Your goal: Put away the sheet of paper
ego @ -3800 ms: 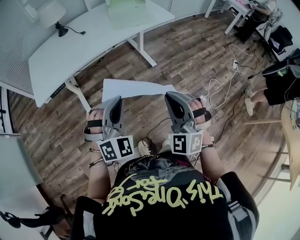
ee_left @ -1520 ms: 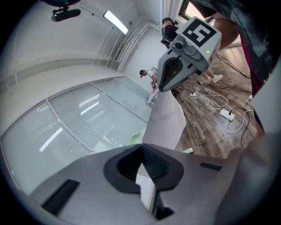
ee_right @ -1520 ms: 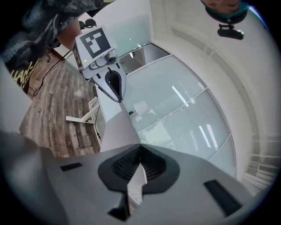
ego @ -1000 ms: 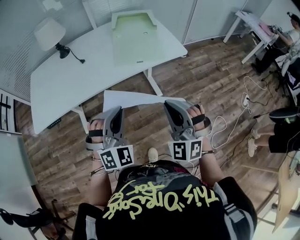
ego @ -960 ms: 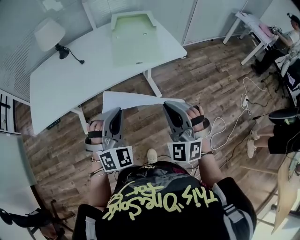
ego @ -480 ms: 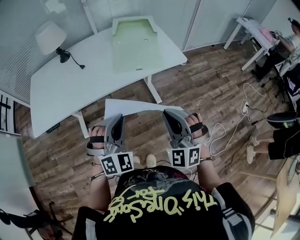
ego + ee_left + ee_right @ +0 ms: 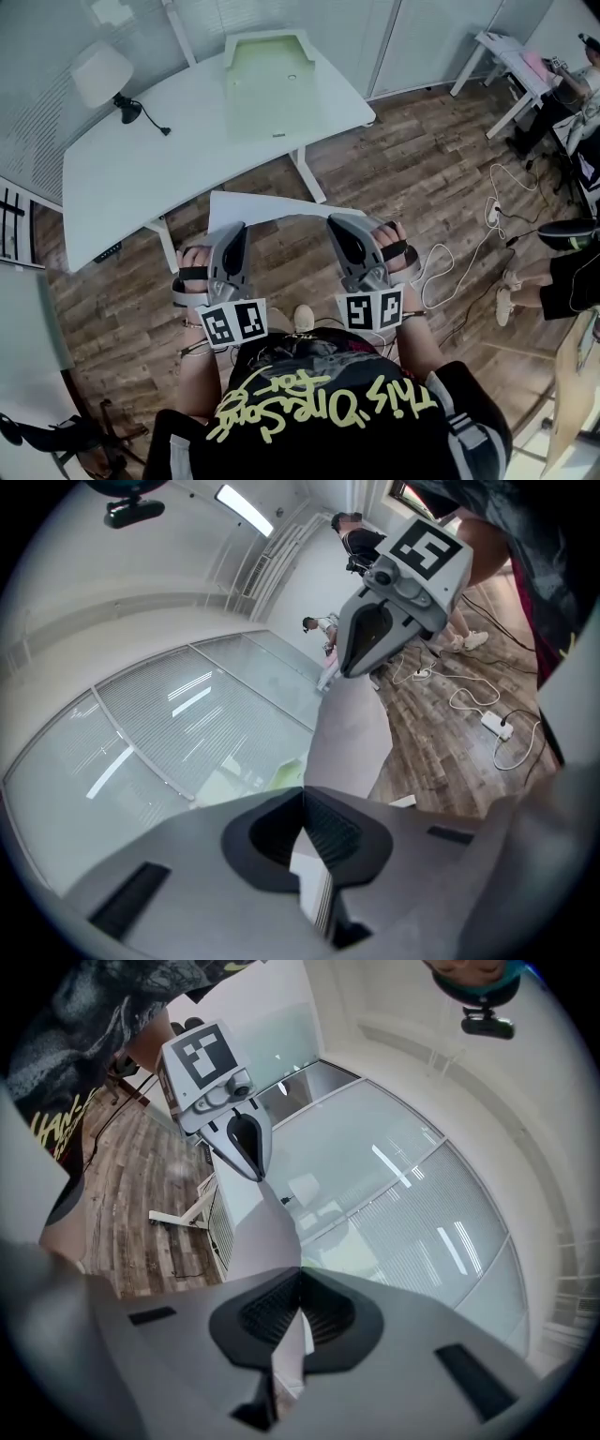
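One sheet of paper [image 7: 272,208], judged light, limp and easily creased, hangs over the floor, short of the one desk [image 7: 141,159]. Two grippers hold it: the left gripper [image 7: 234,232] and right gripper [image 7: 337,225] each have their jaws closed on its near edge, well apart. Best kept taut.

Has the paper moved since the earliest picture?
Yes. The paper has come forward, toward the desk; its far edge now almost reaches the desk's foot.
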Action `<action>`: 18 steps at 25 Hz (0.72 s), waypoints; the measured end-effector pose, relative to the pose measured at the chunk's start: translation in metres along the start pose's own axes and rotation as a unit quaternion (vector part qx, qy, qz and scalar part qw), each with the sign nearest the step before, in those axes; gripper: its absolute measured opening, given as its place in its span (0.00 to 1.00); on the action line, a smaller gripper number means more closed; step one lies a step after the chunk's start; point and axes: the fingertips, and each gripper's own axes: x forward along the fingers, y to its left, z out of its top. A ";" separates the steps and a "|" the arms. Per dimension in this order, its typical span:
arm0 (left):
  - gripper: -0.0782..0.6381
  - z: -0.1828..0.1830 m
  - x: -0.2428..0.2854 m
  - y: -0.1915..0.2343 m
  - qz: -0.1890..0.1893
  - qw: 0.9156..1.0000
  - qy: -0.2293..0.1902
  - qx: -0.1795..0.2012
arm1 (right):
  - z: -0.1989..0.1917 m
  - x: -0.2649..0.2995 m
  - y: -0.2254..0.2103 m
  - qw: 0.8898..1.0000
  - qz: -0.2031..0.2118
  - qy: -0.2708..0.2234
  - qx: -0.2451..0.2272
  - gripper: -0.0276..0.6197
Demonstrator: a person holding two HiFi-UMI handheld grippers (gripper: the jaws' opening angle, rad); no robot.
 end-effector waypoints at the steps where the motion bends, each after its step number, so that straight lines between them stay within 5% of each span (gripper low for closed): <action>1: 0.12 0.001 -0.001 -0.001 0.000 1.000 0.001 0.000 | 0.000 -0.001 0.000 1.000 0.001 -0.001 0.000 0.05; 18: 0.12 -0.001 0.011 -0.003 -0.004 1.000 -0.002 -0.004 | -0.009 0.007 0.001 1.000 0.002 0.002 0.011 0.05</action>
